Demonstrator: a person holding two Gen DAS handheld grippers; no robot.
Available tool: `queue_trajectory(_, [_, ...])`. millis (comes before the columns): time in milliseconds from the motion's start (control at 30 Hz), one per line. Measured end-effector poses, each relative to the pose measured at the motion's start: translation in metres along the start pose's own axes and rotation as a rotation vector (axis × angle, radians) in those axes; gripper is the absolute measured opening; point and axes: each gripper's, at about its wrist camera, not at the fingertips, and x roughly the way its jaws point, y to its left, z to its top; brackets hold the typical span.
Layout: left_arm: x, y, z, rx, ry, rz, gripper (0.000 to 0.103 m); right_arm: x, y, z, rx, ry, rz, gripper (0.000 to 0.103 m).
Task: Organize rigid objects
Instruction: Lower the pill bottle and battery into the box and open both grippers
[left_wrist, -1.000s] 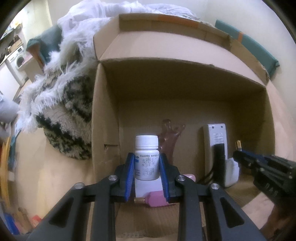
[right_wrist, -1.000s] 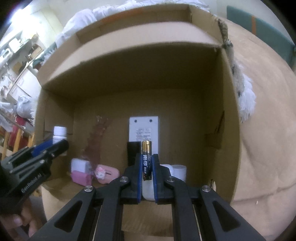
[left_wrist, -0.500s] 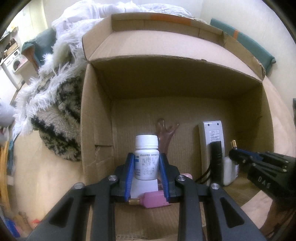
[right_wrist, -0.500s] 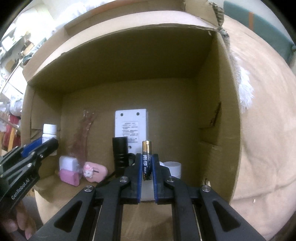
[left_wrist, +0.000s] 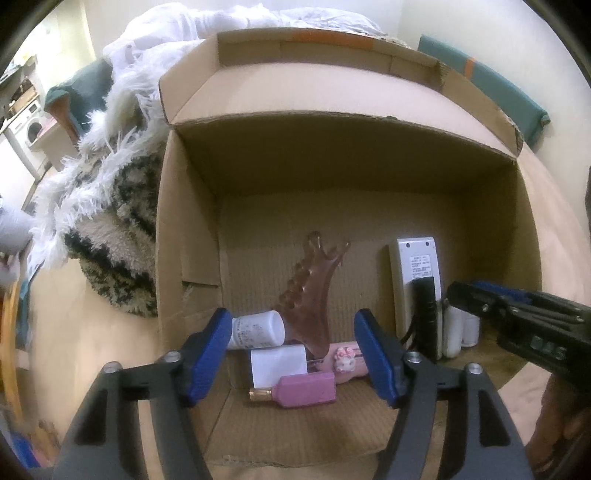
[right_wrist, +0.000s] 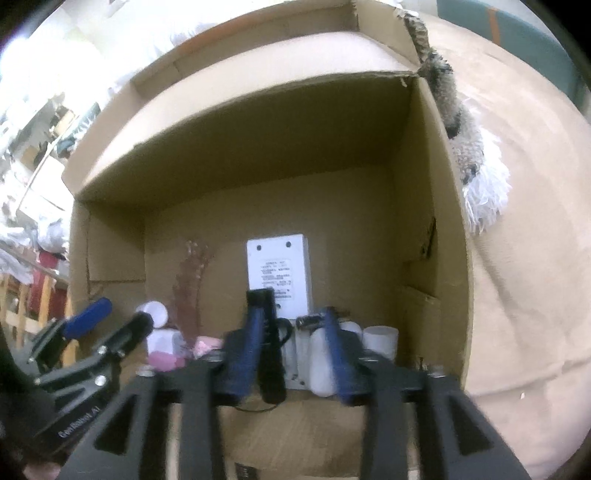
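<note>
Release step in hand. Cardboard box (left_wrist: 192, 229): both loads dropped inside. My left gripper (left_wrist: 299, 354) jaws just opened wide, empty; white bottle (left_wrist: 256, 329) toppled at left wall. My right gripper (right_wrist: 293, 354) jaws just opened, empty; battery (right_wrist: 308, 321) apparently lying by remote (right_wrist: 277, 269). Next: withdraw both clear of box edge.

One open brown cardboard box (left_wrist: 369, 206); inside: one white pill bottle (left_wrist: 256, 329), one pink rectangular bottle (left_wrist: 306, 389), one brown translucent comb (left_wrist: 308, 291), one white remote (left_wrist: 415, 269).

Black angular left gripper (left_wrist: 291, 354) arms, blue-padded jaws, silver screws, white lettering.
</note>
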Motion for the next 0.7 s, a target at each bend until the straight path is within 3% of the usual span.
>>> queue_trajectory(200, [-0.005,0.007,0.002,-0.036,0.000,-0.031,0.066,-0.006,0.008,0.000,-0.020,-0.028,0.075,0.079])
queue_trajectory(300, [-0.011,0.011,0.002,-0.039,0.005,-0.038,0.066,-0.011,0.010,-0.001,-0.018,-0.048,0.065,0.081])
queue_trajectory(567, [-0.050,0.022,-0.007,-0.055,-0.069,-0.034,0.066,-0.038,-0.004,-0.013,0.040,-0.091,0.065,0.081])
queue_trajectory(700, [-0.058,0.025,-0.014,-0.070,-0.058,-0.037,0.066,-0.052,-0.007,-0.021,0.037,-0.112,0.054,0.081])
